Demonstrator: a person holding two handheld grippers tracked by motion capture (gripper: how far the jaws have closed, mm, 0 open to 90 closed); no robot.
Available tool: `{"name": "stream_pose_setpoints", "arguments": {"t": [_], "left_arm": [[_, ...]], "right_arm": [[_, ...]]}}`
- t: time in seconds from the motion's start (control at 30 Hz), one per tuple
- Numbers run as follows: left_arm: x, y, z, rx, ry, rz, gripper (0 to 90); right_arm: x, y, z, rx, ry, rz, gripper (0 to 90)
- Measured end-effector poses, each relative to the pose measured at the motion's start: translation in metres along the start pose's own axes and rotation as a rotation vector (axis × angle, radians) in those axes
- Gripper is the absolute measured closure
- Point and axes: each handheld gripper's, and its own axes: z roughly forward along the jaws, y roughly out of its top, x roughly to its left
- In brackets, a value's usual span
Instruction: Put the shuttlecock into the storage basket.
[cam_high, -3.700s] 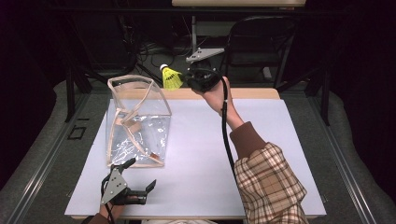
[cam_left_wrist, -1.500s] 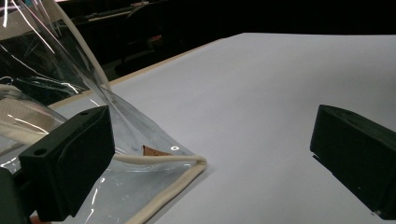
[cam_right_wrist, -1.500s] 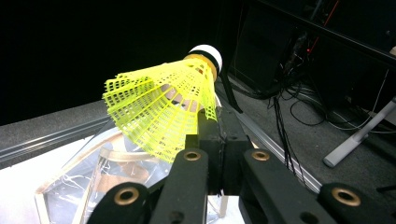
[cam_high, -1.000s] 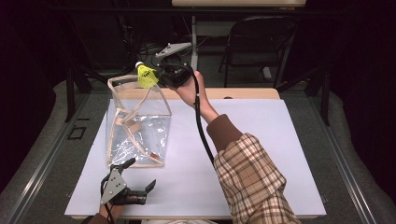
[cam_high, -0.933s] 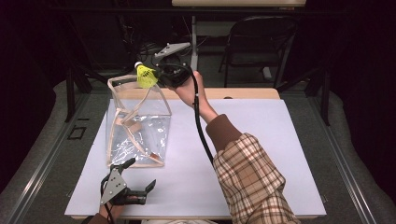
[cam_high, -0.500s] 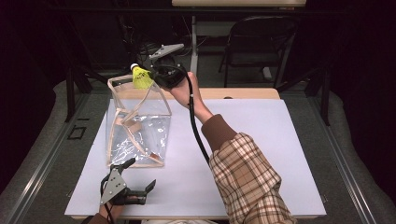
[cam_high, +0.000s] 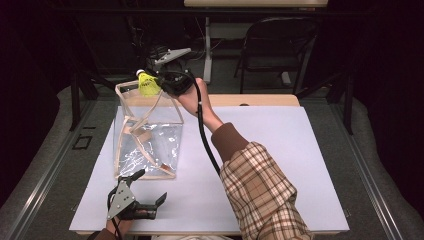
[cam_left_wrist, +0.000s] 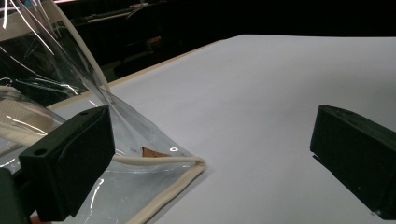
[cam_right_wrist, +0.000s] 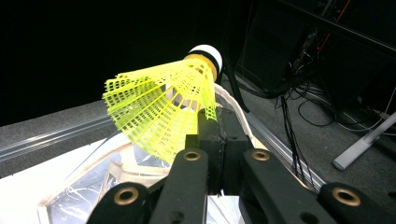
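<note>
A yellow shuttlecock (cam_high: 148, 83) with a white cork tip (cam_right_wrist: 205, 52) hangs over the far rim of a clear plastic bag (cam_high: 147, 137) with cream trim. My right gripper (cam_high: 156, 83) is shut on the skirt of the shuttlecock (cam_right_wrist: 161, 109), held high above the bag's open top. Near the table's front edge my left gripper (cam_high: 151, 187) stands open, close to the bag's near corner (cam_left_wrist: 187, 163), with nothing between its jaws. The bag stands upright on the white table (cam_high: 280, 150).
A folding chair (cam_high: 280, 50) and a table leg stand beyond the far edge, amid dark cables on the floor. A plaid sleeve (cam_high: 260, 195) crosses the table's middle. White table surface (cam_left_wrist: 280, 93) stretches to the right of the bag.
My right gripper has carried the shuttlecock leftward from right of the bag's far side to above its far rim. The left gripper has stayed put.
</note>
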Motion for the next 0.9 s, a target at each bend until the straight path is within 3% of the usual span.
{"name": "stream_pose_setpoints", "arguments": {"t": [0.9], "left_arm": [[0.000, 0.000, -0.001, -0.003, 0.000, -0.003, 0.0]], "right_arm": [[0.006, 0.000, 0.018, 0.025, 0.000, 0.000, 90.0]]}}
